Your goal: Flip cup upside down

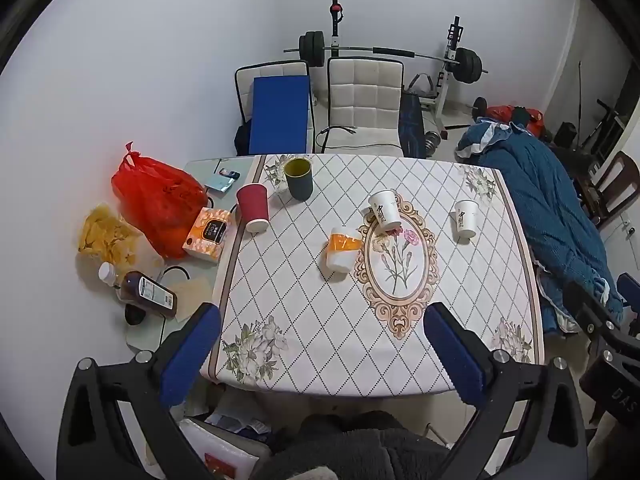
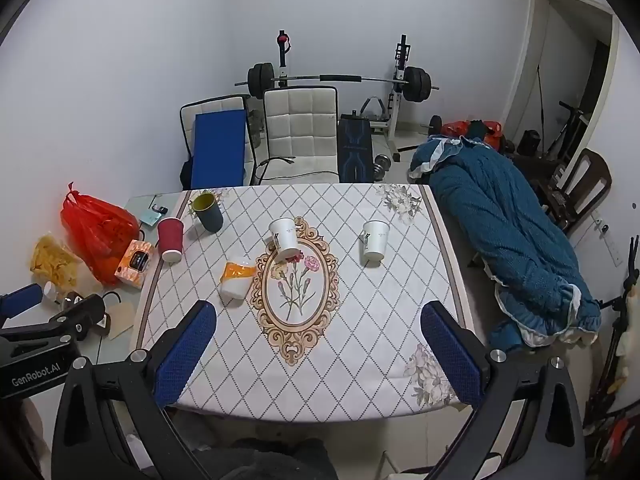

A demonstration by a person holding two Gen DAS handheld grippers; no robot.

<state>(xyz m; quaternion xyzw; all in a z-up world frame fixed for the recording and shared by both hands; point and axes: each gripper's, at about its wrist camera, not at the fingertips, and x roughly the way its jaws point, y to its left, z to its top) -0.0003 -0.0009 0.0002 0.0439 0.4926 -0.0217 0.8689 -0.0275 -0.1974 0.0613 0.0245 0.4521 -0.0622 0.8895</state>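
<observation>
Several cups stand on the patterned tablecloth (image 1: 304, 320). A dark cup with a yellow inside (image 1: 299, 178) (image 2: 207, 212) stands mouth up at the far left. A red cup (image 1: 253, 208) (image 2: 171, 239), an orange and white cup (image 1: 342, 249) (image 2: 237, 279) and two white paper cups (image 1: 385, 210) (image 1: 466, 216) (image 2: 285, 237) (image 2: 375, 240) stand mouth down. My left gripper (image 1: 320, 356) is open and empty above the near table edge. My right gripper (image 2: 318, 354) is open and empty too, beside it.
Left of the cloth lie a red plastic bag (image 1: 158, 196), a bag of chips (image 1: 106, 236), an orange box (image 1: 210, 233) and a brown bottle (image 1: 146, 294). A blue quilt (image 1: 548, 216) hangs at the right edge. Two chairs (image 1: 364, 108) and a barbell rack stand behind.
</observation>
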